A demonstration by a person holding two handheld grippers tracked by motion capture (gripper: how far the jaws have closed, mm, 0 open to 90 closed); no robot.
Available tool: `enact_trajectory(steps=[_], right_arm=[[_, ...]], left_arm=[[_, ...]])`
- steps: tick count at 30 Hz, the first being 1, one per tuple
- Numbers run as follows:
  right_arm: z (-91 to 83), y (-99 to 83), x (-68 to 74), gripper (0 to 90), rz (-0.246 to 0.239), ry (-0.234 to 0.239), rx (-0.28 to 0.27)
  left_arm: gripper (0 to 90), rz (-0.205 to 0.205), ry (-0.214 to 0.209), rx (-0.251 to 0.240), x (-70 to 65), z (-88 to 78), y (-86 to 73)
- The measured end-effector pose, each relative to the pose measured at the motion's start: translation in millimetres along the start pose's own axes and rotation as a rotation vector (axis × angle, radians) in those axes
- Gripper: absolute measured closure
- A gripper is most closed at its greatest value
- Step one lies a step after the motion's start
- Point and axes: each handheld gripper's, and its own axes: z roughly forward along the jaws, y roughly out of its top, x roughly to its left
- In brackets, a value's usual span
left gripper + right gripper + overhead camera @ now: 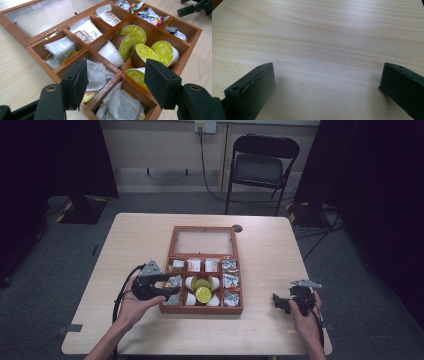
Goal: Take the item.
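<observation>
A wooden compartment box [201, 309] with its glass lid [203, 241] laid open sits mid-table. Its big middle cell holds several coffee capsules [203, 294] with green-yellow foil tops [163, 50]; the side cells hold tea bags [96, 74] and sachets [86, 31]. My left gripper [170, 285] hovers open at the box's left edge, its jaws straddling the near-left cells and the divider between them [116, 75]. My right gripper [278, 302] stands open over bare table [324, 50] to the right of the box, with nothing between its jaws.
A black folding chair [260, 167] stands behind the table. A small dark round disc [237, 228] lies by the lid's far right corner. Cables run on the floor at the right. Bare tabletop [135, 240] lies on both sides of the box.
</observation>
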Motion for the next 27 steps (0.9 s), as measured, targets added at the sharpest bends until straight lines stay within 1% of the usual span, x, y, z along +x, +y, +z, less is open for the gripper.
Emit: enact_trajectory(steps=[2,3,6,9,11,13,15,16,19,20,21,27], right_arm=[[0.0,0.0,-0.1,0.0,0.000,0.001,0.000],[0.0,0.1,0.0,0.0,0.000,0.001,0.001],[0.0,0.1,0.0,0.0,0.001,0.001,0.001],[0.0,0.1,0.0,0.0,0.000,0.001,0.001],[0.0,0.1,0.0,0.0,0.000,0.001,0.001],[0.0,0.1,0.0,0.0,0.000,0.001,0.001],[0.0,0.1,0.0,0.0,0.001,0.001,0.001],[0.0,0.1,0.0,0.0,0.000,0.001,0.001],[0.0,0.1,0.0,0.0,0.000,0.001,0.001],[0.0,0.1,0.0,0.0,0.000,0.001,0.001],[0.0,0.1,0.0,0.0,0.001,0.001,0.001],[0.0,0.1,0.0,0.0,0.000,0.001,0.001]], left_arm=[[36.5,0.003,-0.011,0.002,-1.7,3.1,1.5],[36.6,0.015,-0.016,0.013,-3.8,6.8,3.8],[36.7,0.022,-0.026,0.014,-8.0,10.5,9.5],[37.1,0.032,-0.044,0.014,-12.3,14.7,15.8],[37.9,0.023,-0.055,0.003,-13.4,18.2,18.9],[38.8,0.010,-0.073,0.001,-14.7,22.5,20.9],[38.9,0.015,-0.076,0.007,-15.7,24.6,22.1],[38.9,0.019,-0.083,0.012,-17.9,28.1,25.2],[38.9,0.028,-0.090,0.017,-19.3,30.7,29.8],[39.3,0.035,-0.096,0.015,-20.6,33.0,34.3],[39.6,0.029,-0.101,0.013,-20.9,34.5,35.9],[41.2,0.051,-0.114,0.034,-23.5,46.5,41.5]])
